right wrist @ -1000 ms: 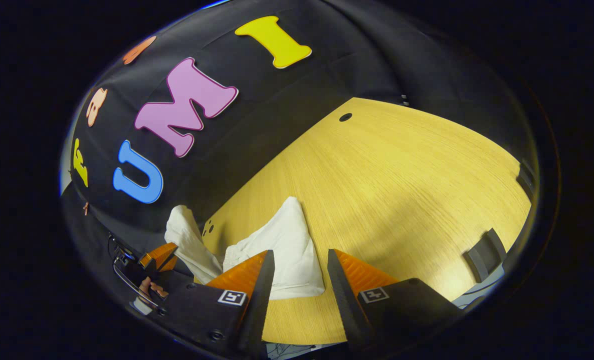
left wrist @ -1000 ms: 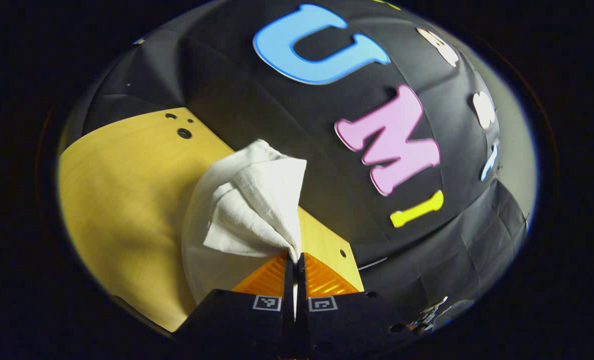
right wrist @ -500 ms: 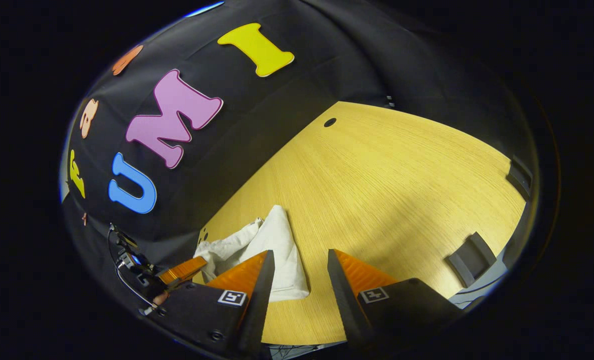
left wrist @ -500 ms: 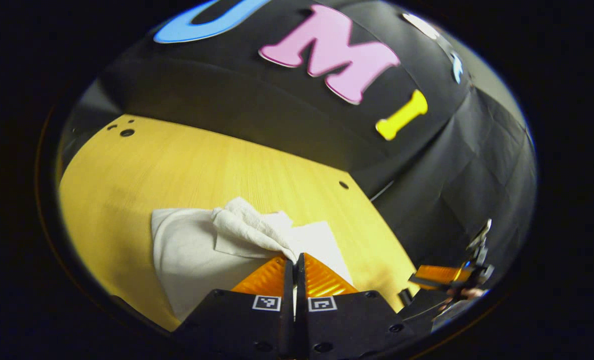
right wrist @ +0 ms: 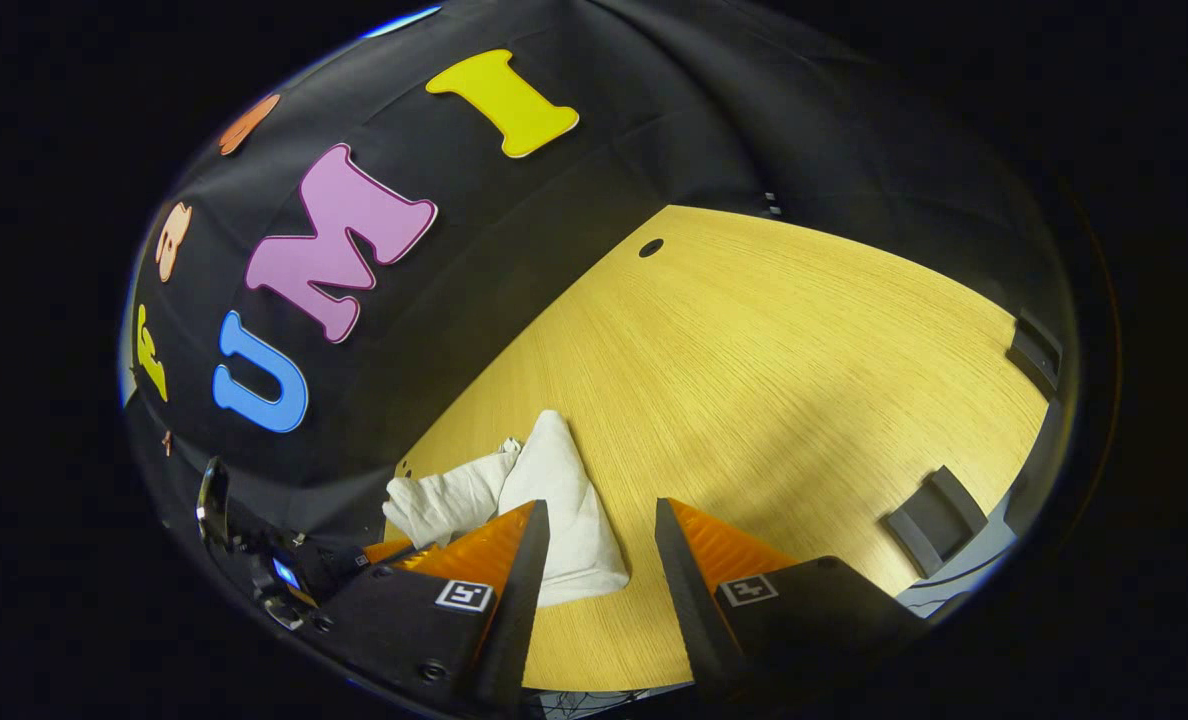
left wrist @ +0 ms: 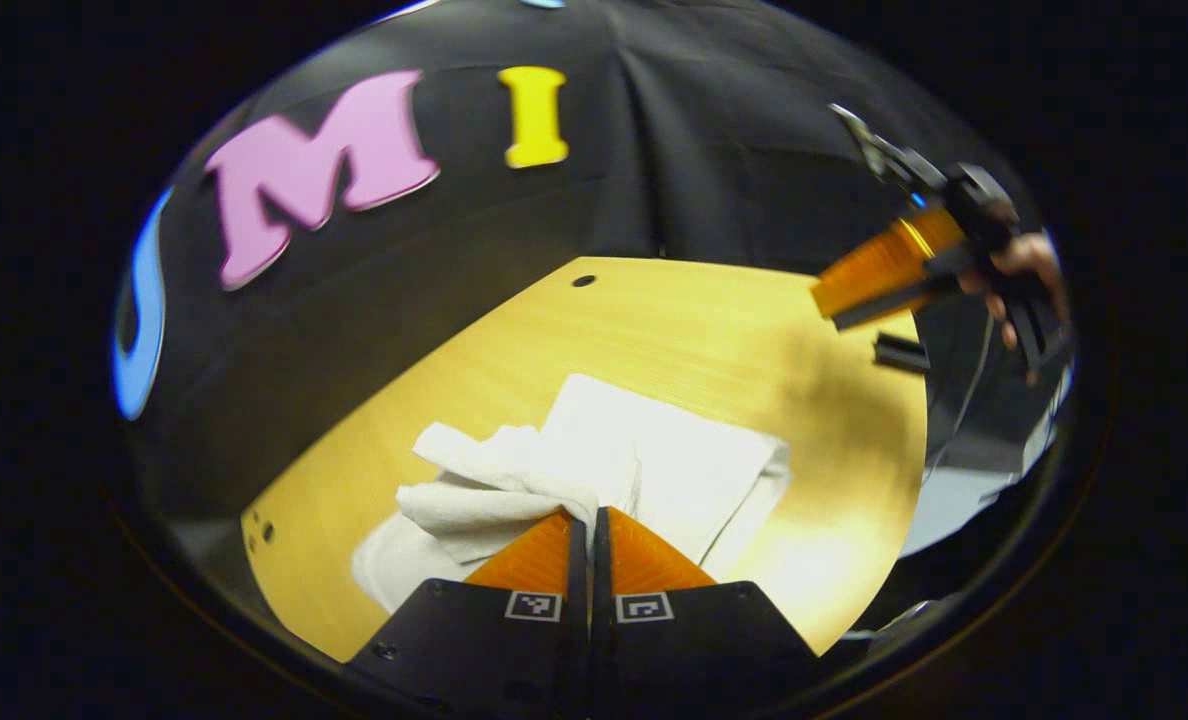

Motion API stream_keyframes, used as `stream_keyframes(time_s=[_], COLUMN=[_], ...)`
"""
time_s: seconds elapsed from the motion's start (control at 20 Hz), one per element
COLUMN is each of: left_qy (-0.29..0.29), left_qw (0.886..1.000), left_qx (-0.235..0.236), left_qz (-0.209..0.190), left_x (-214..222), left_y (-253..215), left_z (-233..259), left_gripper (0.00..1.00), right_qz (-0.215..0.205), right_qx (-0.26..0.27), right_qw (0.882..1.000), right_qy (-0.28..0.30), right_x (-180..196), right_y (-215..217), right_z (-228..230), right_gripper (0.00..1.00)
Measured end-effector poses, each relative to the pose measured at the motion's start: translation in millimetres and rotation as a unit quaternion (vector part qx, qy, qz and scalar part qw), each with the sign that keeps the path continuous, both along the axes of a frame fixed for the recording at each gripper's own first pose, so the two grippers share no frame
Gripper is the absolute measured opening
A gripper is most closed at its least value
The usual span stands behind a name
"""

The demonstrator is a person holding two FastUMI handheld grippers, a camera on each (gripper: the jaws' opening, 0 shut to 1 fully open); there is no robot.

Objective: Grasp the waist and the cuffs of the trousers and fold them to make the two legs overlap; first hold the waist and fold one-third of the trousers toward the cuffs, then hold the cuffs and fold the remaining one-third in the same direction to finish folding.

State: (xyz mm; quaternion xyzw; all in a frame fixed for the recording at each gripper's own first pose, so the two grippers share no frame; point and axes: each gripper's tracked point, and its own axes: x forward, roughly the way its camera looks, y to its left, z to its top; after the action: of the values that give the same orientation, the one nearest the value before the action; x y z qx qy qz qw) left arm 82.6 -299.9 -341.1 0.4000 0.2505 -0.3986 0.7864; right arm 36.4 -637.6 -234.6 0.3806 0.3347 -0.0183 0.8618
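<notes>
The left gripper (left wrist: 590, 515) pinches a bunched fold of the white trousers (left wrist: 654, 465) – they lie on the wooden table (left wrist: 654, 320). The right gripper (right wrist: 594, 520) hovers wide, holding nothing.

1. The trousers (left wrist: 654, 460) near edge is hidden behind the left gripper (left wrist: 591, 522) body.
2. The right gripper (right wrist: 594, 520) covers part of the trousers (right wrist: 554, 500).
3. Waist and cuffs cannot be told apart.

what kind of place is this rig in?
Likely a recording booth, not a home: black cloth wall behind a bare wooden table, with just white trousers on it and handheld grippers, the left pinching them.
</notes>
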Motion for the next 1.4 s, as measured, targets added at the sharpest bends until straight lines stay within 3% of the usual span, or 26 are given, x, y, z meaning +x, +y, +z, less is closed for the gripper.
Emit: stream_keyframes(time_s=[0.1, 0.25, 0.35, 0.5, 0.65, 0.85, 0.95, 1.25, 1.3, 1.35, 1.4], left_qy=[-0.035, -0.072, -0.079, -0.083, -0.108, -0.128, -0.140, -0.162, -0.164, -0.167, -0.167], left_qw=[0.995, 0.975, 0.964, 0.956, 0.950, 0.955, 0.961, 0.982, 0.984, 0.985, 0.985], left_qx=[0.051, 0.110, 0.135, 0.149, 0.152, 0.126, 0.106, 0.012, -0.005, -0.024, -0.045], left_qz=[-0.080, -0.177, -0.214, -0.238, -0.252, -0.237, -0.213, -0.093, -0.067, -0.040, -0.013], left_x=[-11, -24, -31, -41, -42, -47, -47, -19, -13, -7, -3], left_y=[-4, -8, -6, -6, -11, -16, -17, 4, 9, 14, 21], left_z=[-4, -6, -4, -5, 1, 26, 46, 128, 144, 160, 173], left_gripper=[0.07, 0.09, 0.06, 0.13, 0.50, 0.71, 0.76, 0.88, 0.90, 0.94, 0.96], right_qz=[-0.001, -0.004, -0.005, -0.003, 0.002, 0.018, 0.029, 0.075, 0.084, 0.095, 0.105], right_qx=[-0.001, -0.004, -0.005, -0.007, -0.009, -0.016, -0.017, -0.038, -0.051, -0.063, -0.073], right_qw=[1.000, 1.000, 1.000, 1.000, 1.000, 1.000, 0.999, 0.995, 0.993, 0.991, 0.988], right_qy=[0.002, 0.004, 0.005, 0.008, 0.008, 0.001, -0.011, -0.058, -0.068, -0.077, -0.086], right_x=[-2, -5, -7, -13, -15, -15, -12, 1, 5, 6, 8], right_y=[-2, -5, -7, -6, -3, 7, 16, 50, 55, 60, 67], right_z=[-1, -2, -2, -4, -4, 0, 7, 39, 45, 50, 56], right_gripper=[0.67, 0.67, 0.67, 0.67, 0.67, 0.67, 0.67, 0.80, 0.73, 0.83, 0.84])
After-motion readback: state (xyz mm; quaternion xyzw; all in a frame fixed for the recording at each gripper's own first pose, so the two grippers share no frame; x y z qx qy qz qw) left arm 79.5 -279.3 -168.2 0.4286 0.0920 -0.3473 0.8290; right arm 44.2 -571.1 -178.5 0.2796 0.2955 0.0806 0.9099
